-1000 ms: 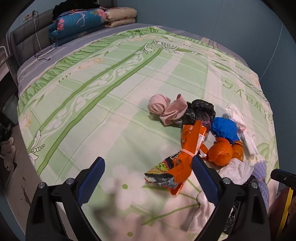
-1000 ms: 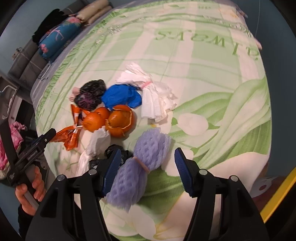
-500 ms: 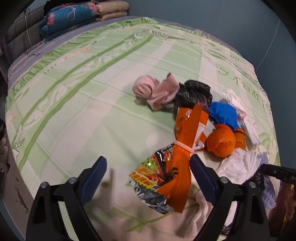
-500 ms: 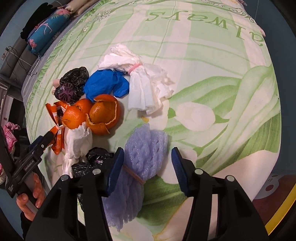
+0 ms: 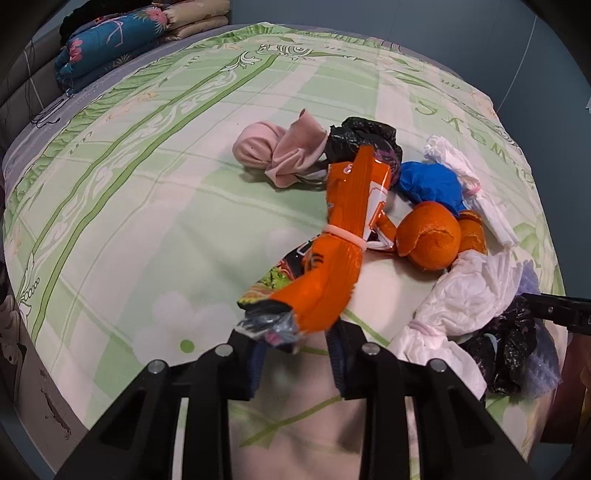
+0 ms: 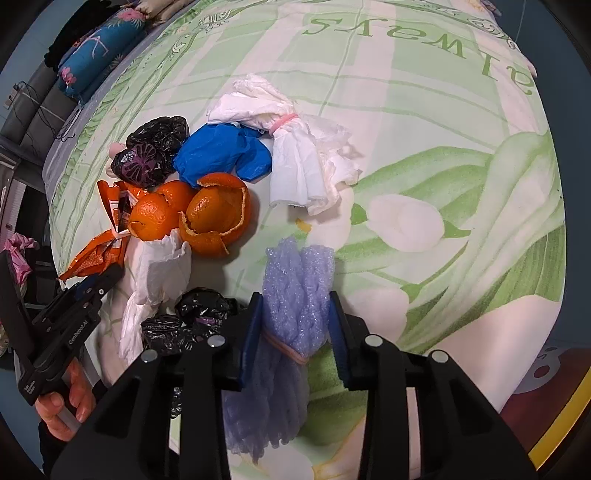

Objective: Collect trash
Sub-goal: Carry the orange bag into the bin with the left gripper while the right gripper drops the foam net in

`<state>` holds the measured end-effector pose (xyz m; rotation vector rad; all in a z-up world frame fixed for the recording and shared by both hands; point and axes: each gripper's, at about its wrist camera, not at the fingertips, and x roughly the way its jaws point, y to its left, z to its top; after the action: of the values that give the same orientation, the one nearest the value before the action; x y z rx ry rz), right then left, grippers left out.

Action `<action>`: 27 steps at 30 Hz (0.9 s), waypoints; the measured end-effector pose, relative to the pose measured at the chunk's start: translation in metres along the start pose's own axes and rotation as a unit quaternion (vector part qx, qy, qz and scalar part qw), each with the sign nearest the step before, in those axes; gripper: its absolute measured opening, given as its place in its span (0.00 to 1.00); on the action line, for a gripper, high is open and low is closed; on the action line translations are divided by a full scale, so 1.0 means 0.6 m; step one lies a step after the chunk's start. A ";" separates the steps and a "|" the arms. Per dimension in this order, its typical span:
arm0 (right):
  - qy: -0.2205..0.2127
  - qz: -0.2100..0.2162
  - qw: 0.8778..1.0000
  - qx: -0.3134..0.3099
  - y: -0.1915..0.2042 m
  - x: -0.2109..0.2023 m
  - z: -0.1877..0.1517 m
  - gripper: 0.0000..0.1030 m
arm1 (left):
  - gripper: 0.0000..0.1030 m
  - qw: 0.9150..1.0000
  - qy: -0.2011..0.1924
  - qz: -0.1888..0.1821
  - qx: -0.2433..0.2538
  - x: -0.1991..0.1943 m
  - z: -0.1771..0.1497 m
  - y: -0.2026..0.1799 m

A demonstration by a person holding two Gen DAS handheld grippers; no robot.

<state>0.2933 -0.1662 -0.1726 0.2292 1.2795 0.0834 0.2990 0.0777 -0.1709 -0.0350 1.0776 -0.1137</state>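
Where the trash lies gathered near the foot of the bed [image 5: 155, 192], the left gripper [image 5: 297, 354] has its jaws closed on the lower end of the orange snack wrapper [image 5: 343, 229], which is tied at its middle with a white band. The right gripper [image 6: 293, 328] has its jaws pressed against both sides of the purple foam net [image 6: 295, 291], which is bound with a rubber band.

The surface is a bedsheet [image 6: 424, 155] printed with green stripes, white flowers and green lettering. The remaining trash lies on it in one cluster:
- a pink cloth bundle [image 5: 277, 155], touching a black plastic bag [image 5: 358, 140];
- a blue plastic bag [image 6: 221, 155], just beside the black bag;
- orange peels [image 6: 210, 214], touching the wrapper and the blue bag;
- a white tissue bundle [image 6: 295, 155] tied with a pink band;
- a second white tissue bundle [image 5: 465, 299] and a second black bag [image 6: 195, 317], between the two grippers.

At the head of the bed, folded blue floral bedding [image 5: 114, 44] is stacked against a dark padded headboard [image 5: 22, 92]. The walls [image 5: 406, 22] are blue-grey. A hand [image 6: 66, 406] grips the left tool's handle in the right wrist view.
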 end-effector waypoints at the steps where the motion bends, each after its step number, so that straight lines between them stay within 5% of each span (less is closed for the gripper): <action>1: -0.003 -0.002 1.000 -0.001 0.000 -0.001 -0.001 0.29 | 0.25 1.000 -0.002 -0.001 0.000 -0.003 0.000 0.001; 27: -0.085 0.026 0.996 -0.017 0.000 -0.137 -0.045 0.25 | 0.22 0.997 -0.077 -0.014 -0.019 -0.145 -0.029 0.028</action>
<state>0.2439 -0.1782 -0.1024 0.2358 1.1020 0.1282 0.2444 0.1043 -0.1043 -0.0924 0.9248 -0.1131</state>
